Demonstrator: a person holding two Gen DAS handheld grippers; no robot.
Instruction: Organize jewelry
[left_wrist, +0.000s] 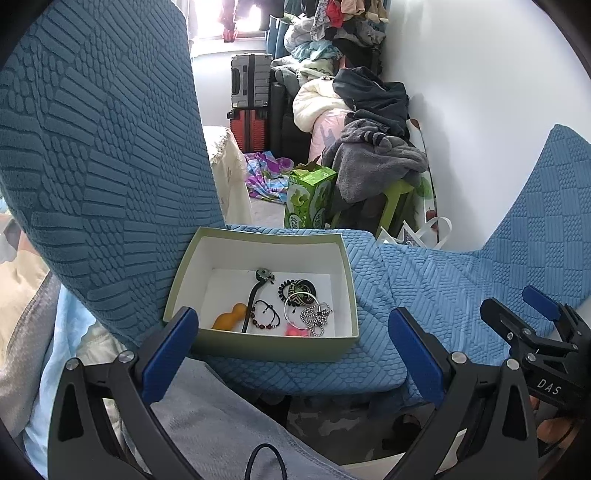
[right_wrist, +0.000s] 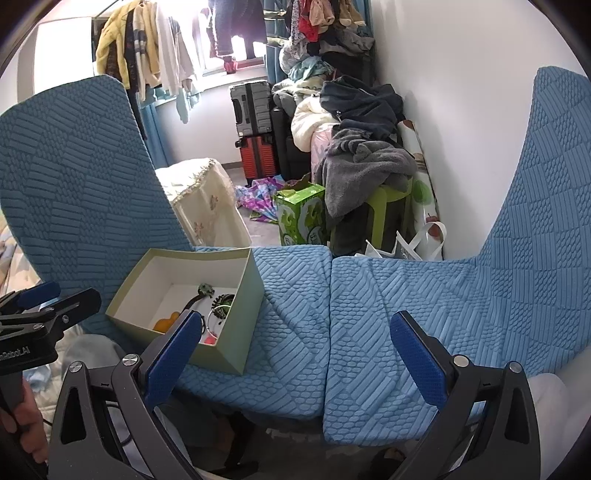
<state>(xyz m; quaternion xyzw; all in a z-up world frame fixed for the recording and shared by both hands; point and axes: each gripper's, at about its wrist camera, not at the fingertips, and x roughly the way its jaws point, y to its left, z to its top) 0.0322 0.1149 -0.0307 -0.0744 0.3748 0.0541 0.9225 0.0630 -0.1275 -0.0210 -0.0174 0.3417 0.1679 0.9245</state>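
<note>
A pale green box (left_wrist: 266, 349) with a white inside sits on the left blue chair seat (left_wrist: 373, 365). In it lie a dark hair stick (left_wrist: 255, 299), a beaded bracelet (left_wrist: 265, 316), a silver bangle (left_wrist: 300, 303), a rhinestone chain (left_wrist: 316, 316), a black hair tie (left_wrist: 295, 290), a pink piece (left_wrist: 295, 330) and an orange gourd (left_wrist: 231, 316). My left gripper (left_wrist: 291, 354) is open and empty, just before the box. My right gripper (right_wrist: 295, 354) is open and empty over the seats, right of the box (right_wrist: 236, 314). Each gripper shows in the other's view: right (left_wrist: 532, 325), left (right_wrist: 40, 314).
Two blue-covered chairs (right_wrist: 443, 295) stand side by side with tall backs (left_wrist: 103, 147). Behind them are a green carton (left_wrist: 310, 195), a green stool piled with clothes (left_wrist: 373, 155), stacked suitcases (left_wrist: 251, 103), a lace-covered box (right_wrist: 207, 199) and a white wall at right.
</note>
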